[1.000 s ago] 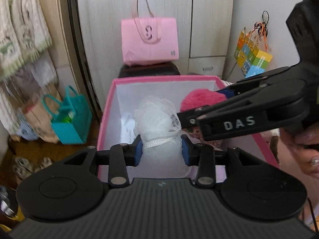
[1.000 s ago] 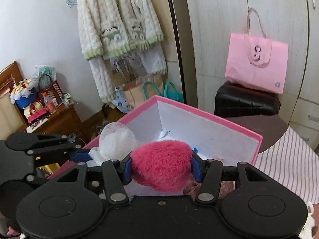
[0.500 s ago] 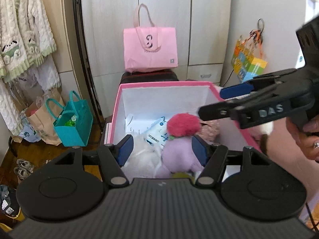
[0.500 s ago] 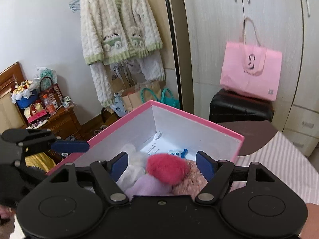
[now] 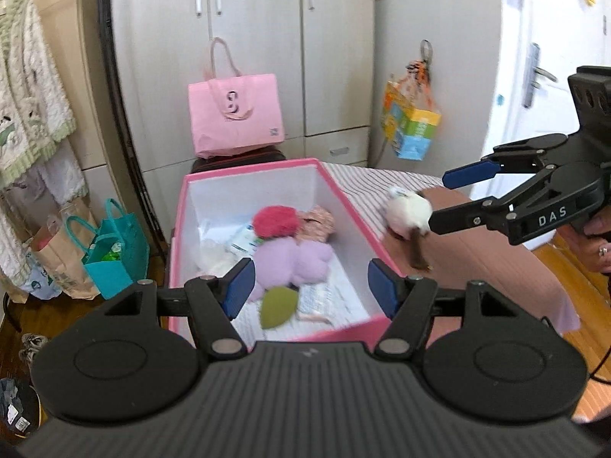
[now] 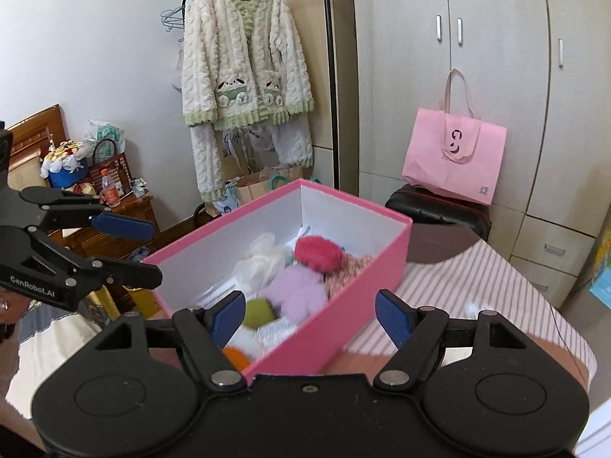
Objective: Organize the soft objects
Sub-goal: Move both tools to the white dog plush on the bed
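A pink box (image 5: 252,175) (image 6: 355,201) with a white inside stands on the bed. In it lie a red fluffy ball (image 5: 275,221) (image 6: 319,253), a lilac plush (image 5: 290,257) (image 6: 298,290), a white lacy bundle (image 5: 214,255) (image 6: 263,252) and a green leaf-shaped piece (image 5: 278,307). My left gripper (image 5: 311,286) (image 6: 156,253) hangs open at the box's near end, nothing between its blue pads. The right gripper (image 6: 311,315) (image 5: 437,202) is open and empty beside the box's right wall. A white plush toy (image 5: 404,215) lies on the bed outside the box.
The striped bed cover (image 6: 477,274) spreads right of the box. Behind it a pink tote bag (image 5: 236,114) sits on a black case against the wardrobe. Teal bags (image 5: 114,255) stand on the floor at left, below a hanging fleecy cardigan (image 6: 244,76). A cluttered wooden nightstand (image 6: 114,213) is farther left.
The left gripper let go of the white lacy bundle and the right let go of the red ball. Both now lie in the box. Both grippers opened and drew back and up.
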Available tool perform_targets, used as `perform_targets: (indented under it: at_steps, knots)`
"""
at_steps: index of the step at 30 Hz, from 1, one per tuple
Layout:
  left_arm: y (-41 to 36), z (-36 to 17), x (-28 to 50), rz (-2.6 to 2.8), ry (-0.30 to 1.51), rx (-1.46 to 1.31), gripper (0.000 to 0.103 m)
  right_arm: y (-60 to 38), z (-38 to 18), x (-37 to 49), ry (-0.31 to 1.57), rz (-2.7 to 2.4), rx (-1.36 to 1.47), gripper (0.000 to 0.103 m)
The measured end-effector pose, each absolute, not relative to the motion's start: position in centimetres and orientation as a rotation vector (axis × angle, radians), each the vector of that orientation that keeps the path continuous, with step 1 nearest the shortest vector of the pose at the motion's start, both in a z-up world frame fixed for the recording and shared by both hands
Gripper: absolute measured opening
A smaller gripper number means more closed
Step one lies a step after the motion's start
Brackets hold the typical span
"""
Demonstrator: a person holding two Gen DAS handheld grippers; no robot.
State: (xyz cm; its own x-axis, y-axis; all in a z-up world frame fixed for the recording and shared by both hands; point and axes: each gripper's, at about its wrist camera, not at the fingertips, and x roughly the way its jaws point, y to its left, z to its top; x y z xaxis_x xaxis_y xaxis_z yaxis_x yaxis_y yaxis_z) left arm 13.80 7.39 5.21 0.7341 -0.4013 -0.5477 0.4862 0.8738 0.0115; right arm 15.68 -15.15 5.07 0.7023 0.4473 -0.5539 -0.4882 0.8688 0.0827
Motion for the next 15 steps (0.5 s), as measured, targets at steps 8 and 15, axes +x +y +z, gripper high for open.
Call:
perform_targets:
  at_steps: [8, 15]
  knots:
    - [4.4, 5.3, 10.4, -0.581, 0.562, 0.207, 0.068, -17.3, 4.0, 10.4, 0.593, 0.499, -0.107, 0.079]
    - [0.8, 4.5, 9.7, -0.661, 0.582, 0.226, 0.068, -19.4, 2.9, 8.1, 0.597, 0.464, -0.126, 0.079]
